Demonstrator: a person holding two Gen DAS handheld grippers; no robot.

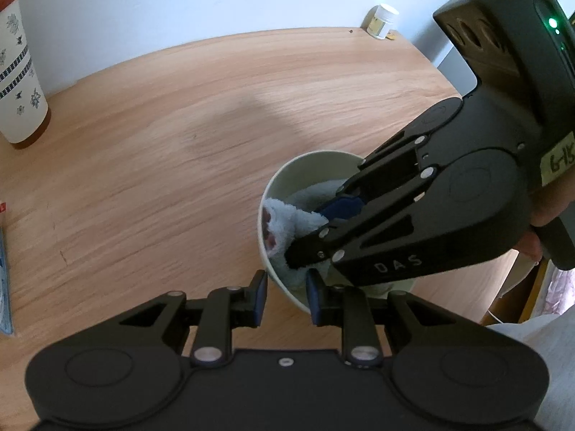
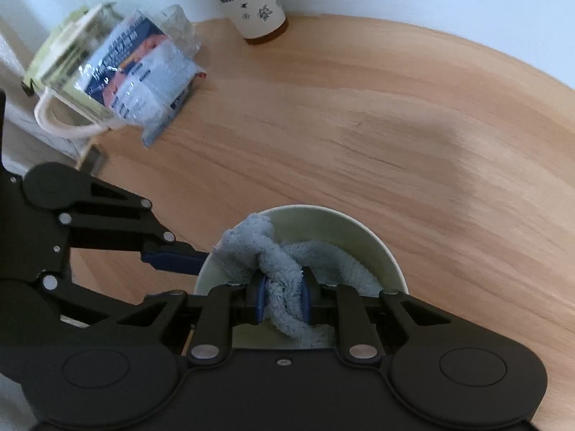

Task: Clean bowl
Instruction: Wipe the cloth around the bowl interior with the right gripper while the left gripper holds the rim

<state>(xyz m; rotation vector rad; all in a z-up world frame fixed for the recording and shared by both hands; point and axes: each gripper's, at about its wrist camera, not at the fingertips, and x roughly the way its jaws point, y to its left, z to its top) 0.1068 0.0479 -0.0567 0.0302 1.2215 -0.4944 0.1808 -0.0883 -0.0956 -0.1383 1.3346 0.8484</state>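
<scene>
Bowl (image 1: 276, 186) rim between left gripper (image 1: 285, 296) pads.

Your left gripper (image 1: 285, 296) clamps the near rim of the pale bowl (image 1: 287, 179) on the wooden table (image 1: 161, 125), while your right gripper (image 1: 316, 226) reaches down into it, squeezing the light blue cloth (image 1: 287, 222); a patterned tumbler (image 1: 18, 72) stands far left
</scene>
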